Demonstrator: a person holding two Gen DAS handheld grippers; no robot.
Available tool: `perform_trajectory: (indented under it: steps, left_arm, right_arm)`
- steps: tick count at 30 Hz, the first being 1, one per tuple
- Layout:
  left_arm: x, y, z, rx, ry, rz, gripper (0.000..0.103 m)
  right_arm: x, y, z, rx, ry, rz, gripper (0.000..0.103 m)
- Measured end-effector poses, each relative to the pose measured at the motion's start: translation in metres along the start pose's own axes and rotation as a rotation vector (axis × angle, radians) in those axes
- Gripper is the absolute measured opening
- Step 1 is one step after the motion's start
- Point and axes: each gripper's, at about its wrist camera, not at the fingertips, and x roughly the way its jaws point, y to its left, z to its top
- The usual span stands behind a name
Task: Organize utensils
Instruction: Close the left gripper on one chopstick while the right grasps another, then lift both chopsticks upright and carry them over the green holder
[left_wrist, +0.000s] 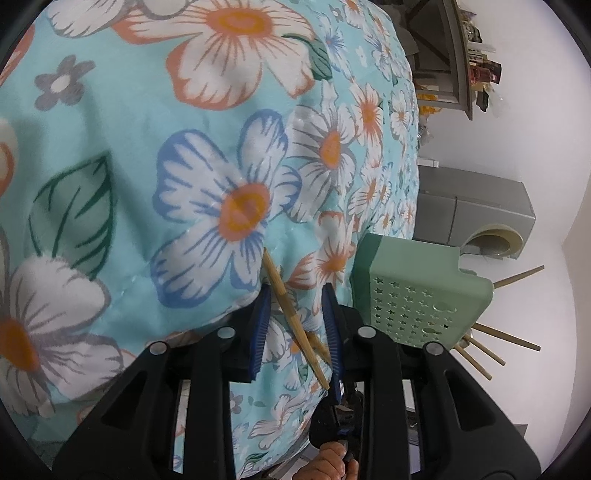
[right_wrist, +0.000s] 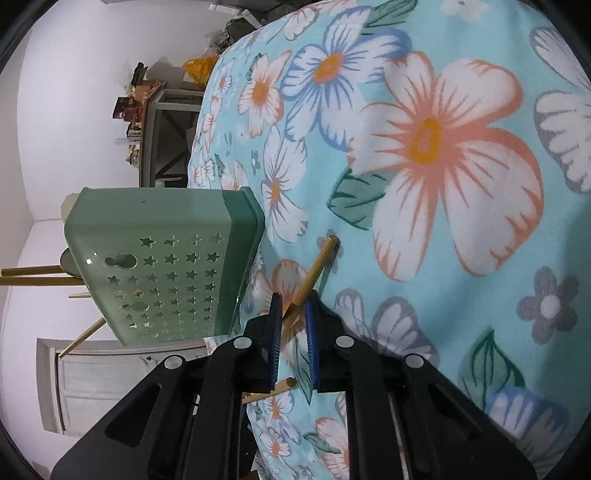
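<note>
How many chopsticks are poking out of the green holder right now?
4 chopsticks fan from the holder mouth: two together, one short tip, one lowest. Others may be hidden inside.

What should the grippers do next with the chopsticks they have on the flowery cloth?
Probably carry them over to the green holder and slip them in. Each gripper, left and right, has a wooden chopstick between its blue fingers, and other chopsticks already poke out of the holder's open end, beside the flowery cloth.
</note>
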Motion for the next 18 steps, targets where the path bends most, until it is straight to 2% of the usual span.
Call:
perform_trajectory:
  steps: [2,3,11,18]
  left_arm:
    - [0.0,0.003,-0.001,-0.007,-0.006,0.019,0.011]
    - [-0.001,0.004,-0.002,-0.009,-0.008,0.024,0.01]
    - [-0.007,0.008,-0.007,0.029,-0.03,0.008,0.008]
    - [-0.027,-0.011,-0.015,0.175,-0.089,-0.018,0.008]
  right_arm:
    - [-0.002,-0.002,-0.001,-0.004,-0.003,0.011,0.012]
    - [-0.003,-0.003,-0.001,-0.005,-0.002,0.019,0.012]
    - [-0.023,-0.004,-0.003,-0.02,-0.023,0.11,0.009]
    - [-0.054,0.022,-0.007,-0.144,-0.095,0.148,0.007]
